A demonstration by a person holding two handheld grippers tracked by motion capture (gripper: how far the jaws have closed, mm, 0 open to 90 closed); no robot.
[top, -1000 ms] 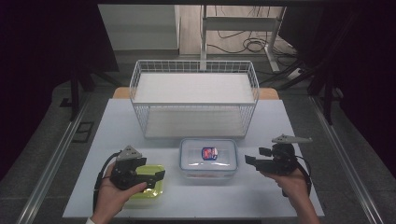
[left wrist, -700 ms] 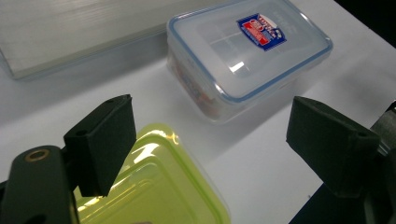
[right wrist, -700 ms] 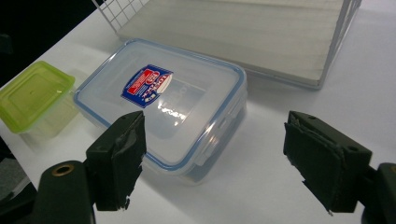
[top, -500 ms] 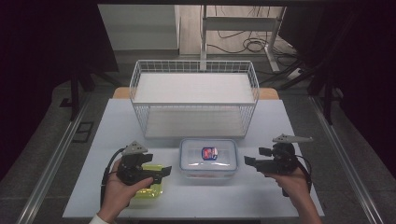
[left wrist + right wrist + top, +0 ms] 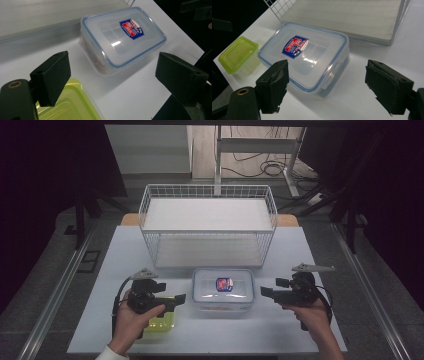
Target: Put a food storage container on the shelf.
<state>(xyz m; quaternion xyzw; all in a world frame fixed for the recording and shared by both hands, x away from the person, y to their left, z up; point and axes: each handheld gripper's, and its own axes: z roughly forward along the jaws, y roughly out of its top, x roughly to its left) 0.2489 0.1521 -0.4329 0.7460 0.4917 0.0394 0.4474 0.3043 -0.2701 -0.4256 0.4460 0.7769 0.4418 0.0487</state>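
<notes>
A clear lidded box (image 5: 223,289) with a blue seal and a red-and-blue label lies on the white table between my two grippers. The left gripper (image 5: 179,298) hovers over a small green lidded box (image 5: 161,324). It is open and points right at the clear box (image 5: 122,37), with the green box (image 5: 67,107) just below its jaws. The right gripper (image 5: 264,292) points left at the clear box (image 5: 304,57) and stands a short way off it. Its jaws have just been opening and now stand wide, with nothing between them. The green box (image 5: 237,53) lies beyond.
A white wire basket (image 5: 207,225) with a pale floor stands right behind the clear box. The table (image 5: 300,250) has bare room to the basket's left and right and along the front edge. Dark floor and metal rails flank the table.
My left gripper has shifted a little to the right above the green box, toward the clear box. The right hand has kept still.
</notes>
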